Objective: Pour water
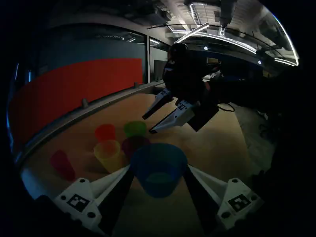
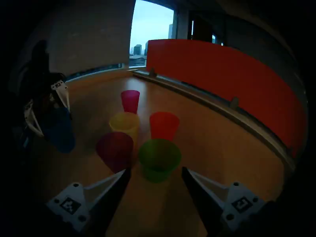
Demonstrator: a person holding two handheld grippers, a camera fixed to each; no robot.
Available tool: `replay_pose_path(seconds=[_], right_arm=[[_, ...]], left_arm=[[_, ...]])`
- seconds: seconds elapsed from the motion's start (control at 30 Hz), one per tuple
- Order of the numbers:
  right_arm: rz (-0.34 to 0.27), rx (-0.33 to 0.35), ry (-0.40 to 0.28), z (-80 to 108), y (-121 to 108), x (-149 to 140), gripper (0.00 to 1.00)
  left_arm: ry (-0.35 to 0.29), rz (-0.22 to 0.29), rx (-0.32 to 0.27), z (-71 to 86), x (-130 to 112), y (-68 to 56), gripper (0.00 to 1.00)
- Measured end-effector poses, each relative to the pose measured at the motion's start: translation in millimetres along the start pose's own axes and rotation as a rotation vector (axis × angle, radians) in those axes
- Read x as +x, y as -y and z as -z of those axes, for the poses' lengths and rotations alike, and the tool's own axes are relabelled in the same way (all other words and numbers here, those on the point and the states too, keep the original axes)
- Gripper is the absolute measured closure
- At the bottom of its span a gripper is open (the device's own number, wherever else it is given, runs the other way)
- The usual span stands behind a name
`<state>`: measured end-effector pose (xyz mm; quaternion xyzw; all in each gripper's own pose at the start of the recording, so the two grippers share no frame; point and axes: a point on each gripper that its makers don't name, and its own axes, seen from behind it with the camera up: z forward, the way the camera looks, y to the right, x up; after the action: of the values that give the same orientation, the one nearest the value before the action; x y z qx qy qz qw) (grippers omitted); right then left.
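A blue cup (image 1: 158,170) sits between the fingers of my left gripper (image 1: 158,169), which is shut on it on both sides. In the right gripper view the blue cup (image 2: 59,132) is held at the far left by that gripper (image 2: 45,108). My right gripper (image 2: 155,170) stands open, with a green cup (image 2: 159,158) just ahead of its fingertips. In the left gripper view the right gripper (image 1: 147,124) reaches in from behind, its tips beside the green cup (image 1: 135,128). Whether the cups hold water I cannot tell.
More cups cluster on the wooden table (image 2: 221,150): maroon (image 2: 115,150), yellow (image 2: 124,123), red (image 2: 163,124) and pink (image 2: 130,100). A red partition (image 2: 237,75) runs along the table's far side. The room is dim. A dark-clothed person (image 1: 185,75) stands behind the right gripper.
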<state>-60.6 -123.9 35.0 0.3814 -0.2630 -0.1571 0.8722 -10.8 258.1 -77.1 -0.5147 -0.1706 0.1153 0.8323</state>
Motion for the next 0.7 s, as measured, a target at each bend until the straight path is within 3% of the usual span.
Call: replay_pose_path(seconds=[0.7], right_arm=[[-0.017, -0.004, 0.023, -37.5, -6, 0, 0.01]], left_arm=[[-0.025, 0.024, 0.027, 20.1, 2, 9.9, 0.15]])
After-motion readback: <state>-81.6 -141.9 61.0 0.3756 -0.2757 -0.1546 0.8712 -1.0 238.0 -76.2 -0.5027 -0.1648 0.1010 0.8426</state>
